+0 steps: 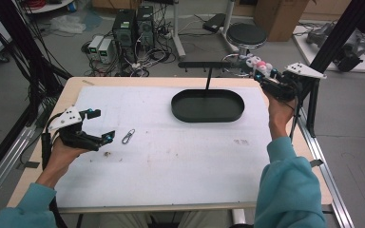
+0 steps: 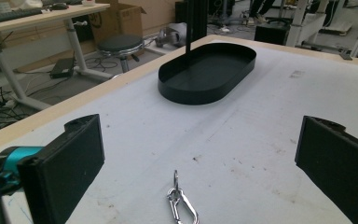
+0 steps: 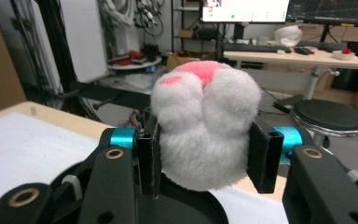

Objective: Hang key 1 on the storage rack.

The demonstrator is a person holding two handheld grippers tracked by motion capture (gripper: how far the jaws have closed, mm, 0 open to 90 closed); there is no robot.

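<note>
Right gripper view: right gripper (image 3: 204,156) clamps a white-and-pink plush paw (image 3: 204,130) between its 2 jaws; left gripper (image 2: 200,158) gapes, carabiner (image 2: 182,205) lying between.

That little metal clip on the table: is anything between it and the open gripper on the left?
Nothing visible stands in the way. The carabiner clip lies alone on the white mat, just ahead of the left gripper, whose jaws stand wide apart. The black oval tray sits well beyond it.

High view looks down over the table (image 1: 171,161); both gripper views sit low, sharing its black tray (image 2: 205,74).
</note>
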